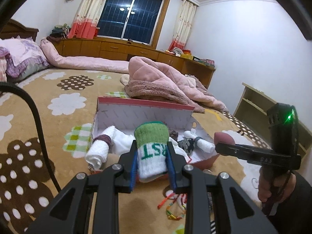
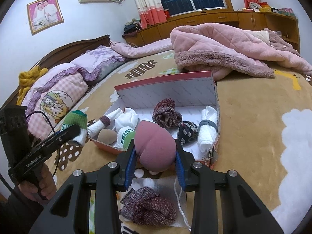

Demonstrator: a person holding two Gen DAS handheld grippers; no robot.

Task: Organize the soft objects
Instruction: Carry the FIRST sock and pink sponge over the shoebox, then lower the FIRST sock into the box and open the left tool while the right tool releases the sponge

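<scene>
Two grippers each hold a soft thing over the bed (image 2: 253,126): the left gripper (image 1: 151,164) is clamped on a rolled green-and-white sock (image 1: 152,148), the right gripper (image 2: 155,160) is clamped on a pink pad (image 2: 155,146). Both hover at the 6 o'clock edge of the open box (image 2: 167,95), which holds rolled white cloths (image 2: 207,130) at 3 o'clock and a maroon knit (image 2: 166,116) at 12

Green-and-white sock (image 1: 152,148), mauve sponge (image 2: 155,146), red-edged box (image 2: 165,80).
</scene>
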